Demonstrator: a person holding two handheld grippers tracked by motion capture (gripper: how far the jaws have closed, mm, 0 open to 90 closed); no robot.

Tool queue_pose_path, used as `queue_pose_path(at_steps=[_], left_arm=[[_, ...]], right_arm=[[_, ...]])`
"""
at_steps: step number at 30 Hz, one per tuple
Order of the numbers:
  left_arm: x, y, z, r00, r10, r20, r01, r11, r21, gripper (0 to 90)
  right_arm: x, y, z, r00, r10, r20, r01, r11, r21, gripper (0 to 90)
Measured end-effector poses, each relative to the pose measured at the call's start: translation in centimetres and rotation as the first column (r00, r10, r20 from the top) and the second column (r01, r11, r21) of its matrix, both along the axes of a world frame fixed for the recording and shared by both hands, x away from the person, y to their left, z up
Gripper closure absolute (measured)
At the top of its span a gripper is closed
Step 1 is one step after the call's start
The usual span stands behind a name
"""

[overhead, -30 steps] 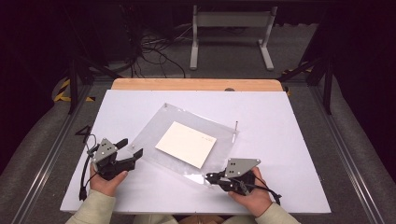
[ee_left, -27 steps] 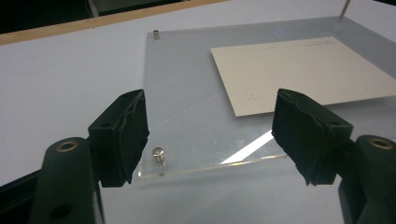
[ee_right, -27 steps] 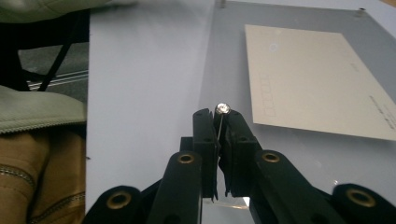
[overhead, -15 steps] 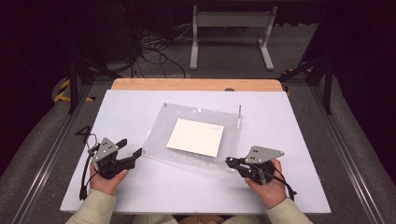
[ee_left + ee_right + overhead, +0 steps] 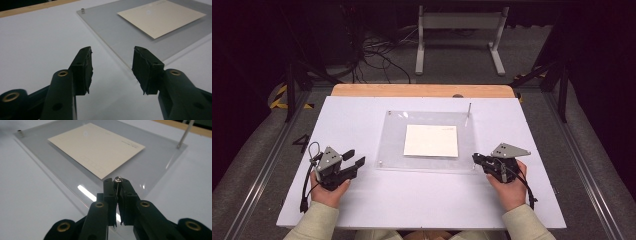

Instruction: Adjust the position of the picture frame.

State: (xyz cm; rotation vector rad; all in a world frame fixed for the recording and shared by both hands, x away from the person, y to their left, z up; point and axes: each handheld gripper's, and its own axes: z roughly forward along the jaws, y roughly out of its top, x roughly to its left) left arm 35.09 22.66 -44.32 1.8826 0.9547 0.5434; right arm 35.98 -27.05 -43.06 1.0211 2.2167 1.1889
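Altogether one clear panel (image 5: 427, 141), four corner pins (image 5: 118, 179)

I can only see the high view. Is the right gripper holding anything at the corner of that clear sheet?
Observer: Yes. The right gripper view shows the right gripper shut on a thin metal pin with a round head, at the corner of the clear sheet.
Child: Is the left one grabbing something too?
Observer: No. The left gripper has just been closing its jaws, but nothing is between them. The sheet's corner lies just ahead of one jaw.
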Motion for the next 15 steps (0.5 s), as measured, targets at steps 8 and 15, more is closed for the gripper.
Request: queue_pose_path(at_steps=[8,15], left_arm=[[0.4,-1.2,-0.1,0.9964,-0.080,-0.030,0.080,0.9967,0.013,57.8],[1.1,-3.2,-0.6,0.9878,-0.141,-0.065,0.145,0.9873,0.064,57.1]], right_arm=[[0.4,-0.4,-0.8,0.9997,-0.015,-0.021,0.015,1.000,0.013,83.7],[0.2,-0.8,-0.6,0.9992,-0.039,0.002,0.039,0.998,0.051,73.5]])
